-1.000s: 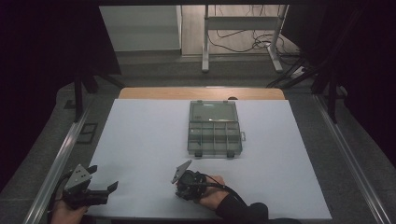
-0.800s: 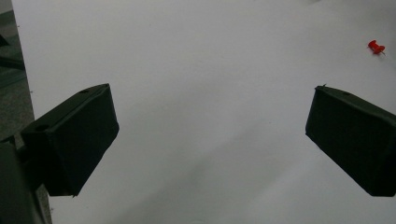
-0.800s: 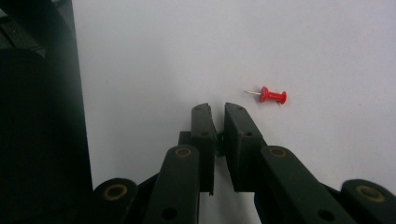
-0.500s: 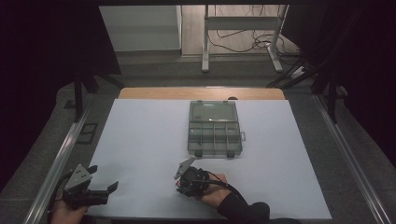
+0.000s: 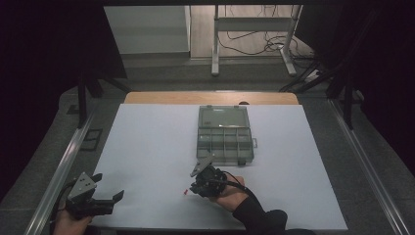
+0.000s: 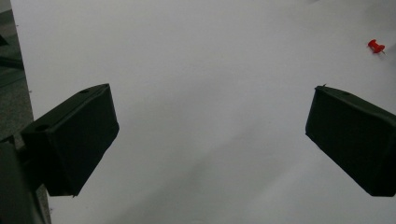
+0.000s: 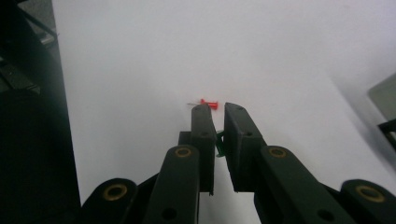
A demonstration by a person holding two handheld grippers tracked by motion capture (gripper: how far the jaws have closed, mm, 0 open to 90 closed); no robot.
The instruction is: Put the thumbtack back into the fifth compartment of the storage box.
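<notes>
My right gripper (image 5: 195, 188) hovers just above the white table top (image 5: 147, 147), near the front and below the box. In the right gripper view its jaws (image 7: 218, 112) stand almost together, shut on a small green push pin (image 7: 219, 144) held between the pads. A red push pin (image 7: 209, 103) lies on the table just past the fingertips, and it is also seen in the high view (image 5: 186, 192). My left gripper (image 5: 108, 186) rests at the front left corner, wide open with bare table between its jaws (image 6: 210, 126). The red push pin (image 6: 375, 45) lies far off to its right.
A grey-green compartment box (image 5: 225, 134) lies open at mid-table, lid flipped toward the far side. A wooden strip (image 5: 210, 98) borders the far edge. Metal rails (image 5: 63, 166) run along both sides of the table.
My right gripper has lifted slightly and drifted toward the box, which uncovers the red pin on the table at its left. The left gripper has stayed put.
</notes>
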